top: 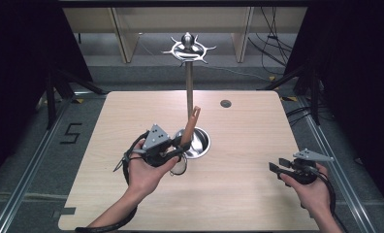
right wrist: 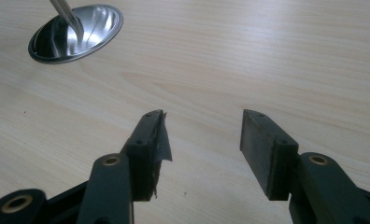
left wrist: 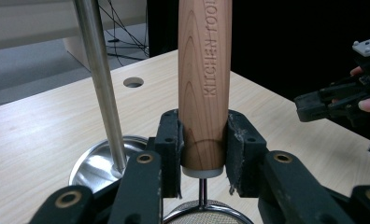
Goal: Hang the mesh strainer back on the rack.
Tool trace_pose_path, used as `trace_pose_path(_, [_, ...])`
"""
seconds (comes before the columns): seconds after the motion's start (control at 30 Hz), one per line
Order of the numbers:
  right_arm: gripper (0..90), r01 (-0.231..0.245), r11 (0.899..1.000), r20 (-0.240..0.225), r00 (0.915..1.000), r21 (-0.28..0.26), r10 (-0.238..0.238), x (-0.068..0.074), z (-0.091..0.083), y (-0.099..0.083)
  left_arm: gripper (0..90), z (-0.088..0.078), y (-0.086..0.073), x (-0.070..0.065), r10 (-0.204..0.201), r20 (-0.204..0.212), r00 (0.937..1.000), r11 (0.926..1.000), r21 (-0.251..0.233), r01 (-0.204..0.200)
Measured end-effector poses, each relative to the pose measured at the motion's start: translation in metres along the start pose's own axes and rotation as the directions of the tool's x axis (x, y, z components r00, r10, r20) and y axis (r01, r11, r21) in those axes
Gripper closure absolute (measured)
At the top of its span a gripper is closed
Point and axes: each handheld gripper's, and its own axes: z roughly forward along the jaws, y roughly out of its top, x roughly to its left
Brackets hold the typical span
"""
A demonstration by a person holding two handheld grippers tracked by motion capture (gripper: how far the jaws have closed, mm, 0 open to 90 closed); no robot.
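A strainer's wooden handle (left wrist: pixel 205 84), stamped with letters, stands upright between the pads of my left gripper (left wrist: pixel 204 154), which is shut on its lower end. The strainer's mesh bowl (left wrist: pixel 204 214) hangs just below the pads. In the high view the handle (top: pixel 190 127) leans against the round steel base (top: pixel 200 143) of a utensil stand, and my left gripper (top: pixel 183 148) holds it there. The stand's pole (top: pixel 188 92) rises to a ring of hooks (top: pixel 188 48). My right gripper (top: pixel 276 170) hovers open over the table at the right, nothing between its jaws (right wrist: pixel 202 135).
The pole (left wrist: pixel 101 88) stands close to the left of the held handle. The steel base (right wrist: pixel 75 32) lies far up-left of the right gripper. A small round hole (top: pixel 225 103) sits in the wooden tabletop behind the stand. Dark curtains flank the table.
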Motion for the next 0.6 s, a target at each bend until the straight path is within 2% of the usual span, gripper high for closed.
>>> trace_pose_path(0.33, [50.3,0.014,1.000,0.005,0.9999,-0.008,-0.014,-0.001,0.000,0.000,68.4,-0.007,0.009,0.002,-0.012,-0.010,0.9999,0.9991,-0.042,0.011])
trace_pose_path(0.43, [50.3,0.003,1.000,0.000,1.0000,-0.004,-0.003,0.000,0.000,0.000,68.3,-0.007,0.010,0.002,-0.021,-0.007,0.9998,0.9985,-0.051,0.021])
trace_pose_path(0.5, [50.3,0.016,1.000,0.006,0.9999,-0.009,-0.015,-0.001,0.001,0.000,68.4,-0.008,0.011,0.003,-0.015,-0.010,0.9998,0.9982,-0.058,0.014])
trace_pose_path(0.53, [50.3,0.040,0.999,-0.003,0.9992,-0.002,-0.040,-0.003,0.002,0.001,68.4,-0.008,0.012,0.002,-0.022,-0.014,0.9997,0.9977,-0.065,0.021])
trace_pose_path(0.6, [50.2,0.036,0.999,-0.010,0.9993,-0.020,-0.036,-0.002,0.003,0.000,68.4,-0.009,0.012,0.003,-0.022,-0.016,0.9996,0.9976,-0.067,0.021])
